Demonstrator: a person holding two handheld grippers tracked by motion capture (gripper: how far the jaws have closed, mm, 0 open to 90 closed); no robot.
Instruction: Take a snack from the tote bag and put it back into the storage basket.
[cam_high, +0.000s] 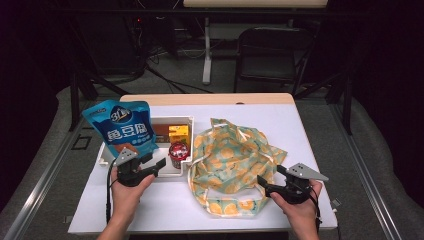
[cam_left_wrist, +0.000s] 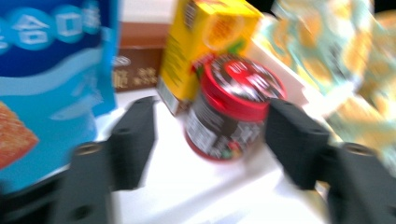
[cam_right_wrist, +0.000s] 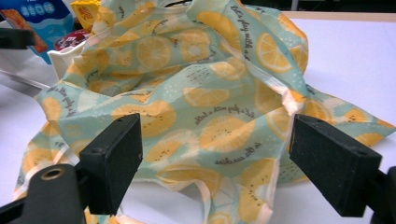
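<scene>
Up close, left gripper released around red-lidded jar; right gripper likewise released, facing lemon-print bag.

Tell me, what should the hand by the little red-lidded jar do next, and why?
Probably ease the left gripper forward and close it on the small red-lidded jar. Its jaws stand open, with the jar between them but not yet pressed. The jar sits in the white tray beside the yellow juice carton, and the lemon-print cloth bag lies nearby, perhaps for packing.
</scene>
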